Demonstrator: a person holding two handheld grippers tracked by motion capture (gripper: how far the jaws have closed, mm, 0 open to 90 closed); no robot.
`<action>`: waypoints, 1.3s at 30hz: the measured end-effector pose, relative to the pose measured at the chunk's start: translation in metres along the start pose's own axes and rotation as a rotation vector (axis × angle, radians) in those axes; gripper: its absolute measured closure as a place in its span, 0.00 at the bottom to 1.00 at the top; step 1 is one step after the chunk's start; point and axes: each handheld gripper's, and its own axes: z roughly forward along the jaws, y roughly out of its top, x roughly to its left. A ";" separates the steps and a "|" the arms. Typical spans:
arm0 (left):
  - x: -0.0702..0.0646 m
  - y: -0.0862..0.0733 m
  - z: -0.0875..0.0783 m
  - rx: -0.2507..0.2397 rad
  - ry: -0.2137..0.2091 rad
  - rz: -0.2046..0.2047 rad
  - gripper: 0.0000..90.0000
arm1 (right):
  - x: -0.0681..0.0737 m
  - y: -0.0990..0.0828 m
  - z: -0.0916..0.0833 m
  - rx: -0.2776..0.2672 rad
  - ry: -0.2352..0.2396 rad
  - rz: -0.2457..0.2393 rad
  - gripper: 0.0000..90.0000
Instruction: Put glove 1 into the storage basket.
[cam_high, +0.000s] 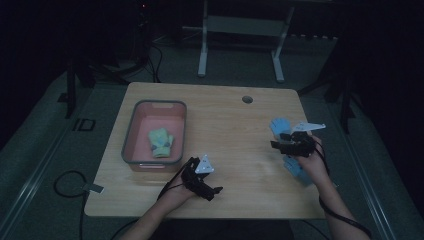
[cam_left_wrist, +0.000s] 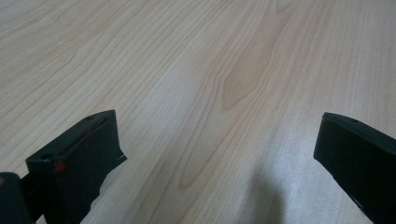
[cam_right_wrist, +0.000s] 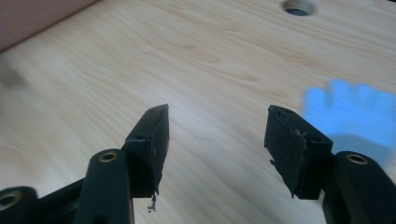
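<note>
The room around my table (cam_high: 235, 105) is dark, and the frame of another stand behind it is barely readable. My right hand covers the middle of the blue glove (cam_high: 296, 167), so I see one piece past my right gripper (cam_high: 278, 145) and another by my wrist; I cannot tell whether it is one glove or two. In the right gripper view the glove is a blurred blue patch (cam_right_wrist: 350, 114) off to the side of my jaws, not between them.

My right gripper lies level, pointing toward the pink bin (cam_high: 131, 135), jaws partly open over bare wood, holding nothing. My left gripper (cam_high: 216, 191) rests low near the table's near edge, pointing toward the middle, jaws spread wide and empty over the grain.

A pale green glove (cam_high: 161, 142) lies inside the bin, well apart from both grippers. A round cable hole (cam_high: 247, 99) sits near the far edge.
</note>
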 end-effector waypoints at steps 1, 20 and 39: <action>0.000 -0.002 -0.001 -0.013 0.001 0.005 0.00 | -0.005 -0.001 -0.002 -0.001 -0.012 0.006 0.46; -0.002 -0.014 -0.011 -0.030 0.016 -0.038 0.00 | -0.083 0.012 0.017 0.050 -0.143 0.133 0.66; -0.003 -0.018 -0.016 -0.036 0.018 -0.051 0.00 | -0.085 -0.007 0.070 0.160 -0.207 0.083 0.85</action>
